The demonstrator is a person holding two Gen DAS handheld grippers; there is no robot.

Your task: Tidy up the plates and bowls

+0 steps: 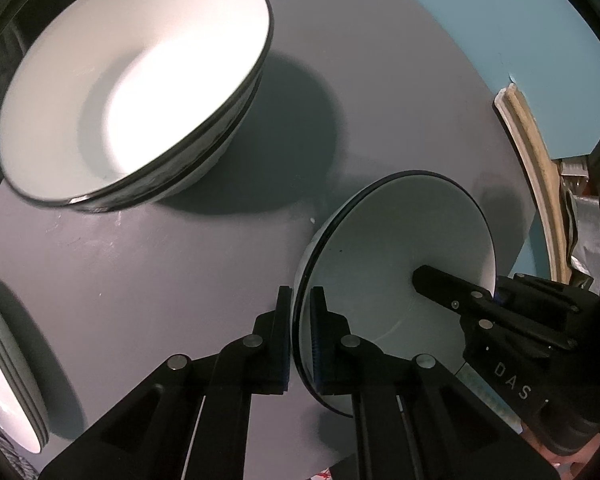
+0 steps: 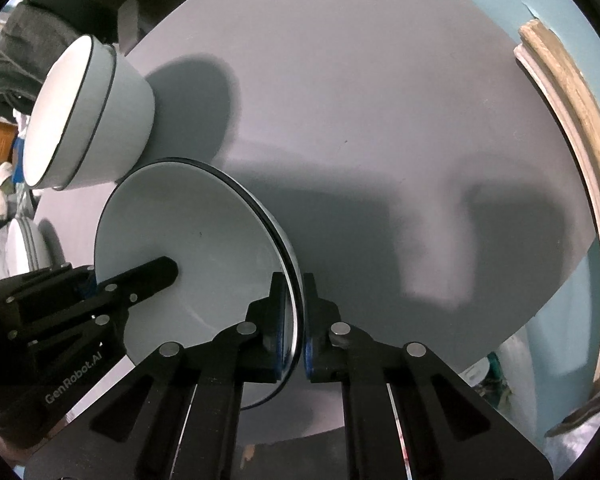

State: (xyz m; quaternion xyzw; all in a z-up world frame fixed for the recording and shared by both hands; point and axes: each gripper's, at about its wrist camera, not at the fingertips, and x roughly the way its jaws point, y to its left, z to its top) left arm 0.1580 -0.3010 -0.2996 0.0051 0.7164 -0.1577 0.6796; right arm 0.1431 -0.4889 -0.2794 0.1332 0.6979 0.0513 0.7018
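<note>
While both grippers are pinching opposite rim edges of one bowl [image 1: 384, 248] on the mat [image 1: 180, 280], left gripper [image 1: 300, 312] and right gripper [image 2: 299, 300] are clamping fully; stacked bowls [image 1: 140, 80] are sitting farther left.

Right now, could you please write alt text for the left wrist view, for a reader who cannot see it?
The left tool is shut on the near rim of a white bowl on a grey table, while the right tool grips its opposite rim. A stack of white, dark-rimmed bowls stands behind, and more white dishes sit at the left edge.
</note>
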